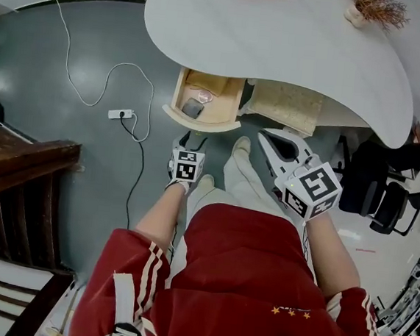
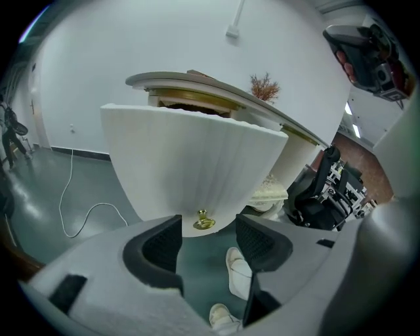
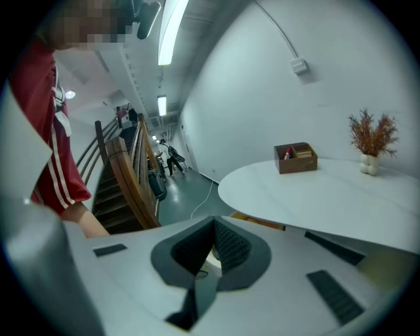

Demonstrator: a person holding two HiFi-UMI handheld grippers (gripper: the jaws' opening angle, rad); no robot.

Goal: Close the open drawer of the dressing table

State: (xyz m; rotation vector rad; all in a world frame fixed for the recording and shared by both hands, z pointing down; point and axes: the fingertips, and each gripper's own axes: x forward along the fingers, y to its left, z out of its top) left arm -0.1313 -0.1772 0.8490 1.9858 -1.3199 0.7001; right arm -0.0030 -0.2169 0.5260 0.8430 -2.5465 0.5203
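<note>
On the far left of the head view, a white cable [image 1: 77,88] runs over the grey floor [image 1: 28,57] to a power strip [image 1: 120,114]. Dark wooden stairs [image 1: 17,174] stand below it.

Next comes the left gripper [image 1: 191,138]. It is held just in front of the open drawer [image 1: 199,124] and points down at it. In the left gripper view, the left gripper [image 2: 208,239] has its jaws wide apart, and nothing is held. The white, ribbed front of the drawer [image 2: 190,164] fills the middle of that view. Its little gold knob [image 2: 203,222] sits just ahead of the gap between the two black pads, and they do not touch it. The drawer sticks out from under the left part of the white dressing table [image 1: 282,37], and a small dark thing [image 1: 193,108] lies inside it (what it is I cannot tell). The person's white shoes [image 1: 240,146] stand on the floor right below the drawer.

More to the right is the right gripper [image 1: 268,138], near the table's edge and beside the drawer. In the right gripper view, the right gripper [image 3: 214,226] has its jaws pressed close together at the tips, and it holds nothing. Past it the round table top [image 3: 315,190] carries a brown box [image 3: 295,158] and a dry plant [image 3: 371,134] in a small white pot.

On the far right of the head view stands a black chair [image 1: 386,180].
</note>
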